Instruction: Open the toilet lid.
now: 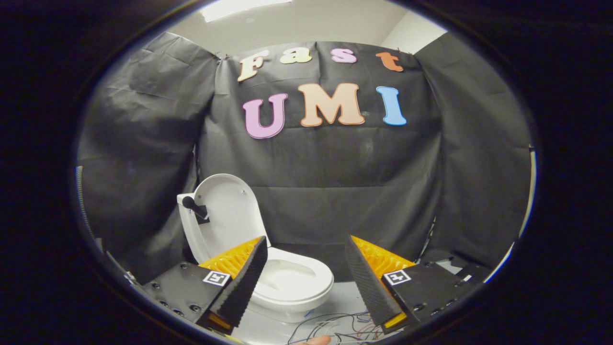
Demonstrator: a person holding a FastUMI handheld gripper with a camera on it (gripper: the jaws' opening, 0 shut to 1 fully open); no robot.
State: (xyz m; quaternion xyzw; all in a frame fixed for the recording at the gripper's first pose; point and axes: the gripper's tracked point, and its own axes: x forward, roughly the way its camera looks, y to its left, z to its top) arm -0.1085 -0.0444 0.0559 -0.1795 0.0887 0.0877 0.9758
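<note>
Your fingers were spread wide and held nothing; the toilet lid stood upright just beyond the left one, above the seat; opening looked done; next, pull clear.

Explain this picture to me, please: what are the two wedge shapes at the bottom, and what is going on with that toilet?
The wedges are the two fingers of a handheld gripper; a person carries it, and a camera riding on it looks forward along them. The fingers stand apart and hold nothing. Beyond them, partly behind one finger, is a small white toilet. Its lid already stands upright, so the seat and bowl are uncovered. A dark lever sits at the lid's side. Thin wires lie on the pale floor between the fingers. Black cloth forms the booth's wall behind.
</note>
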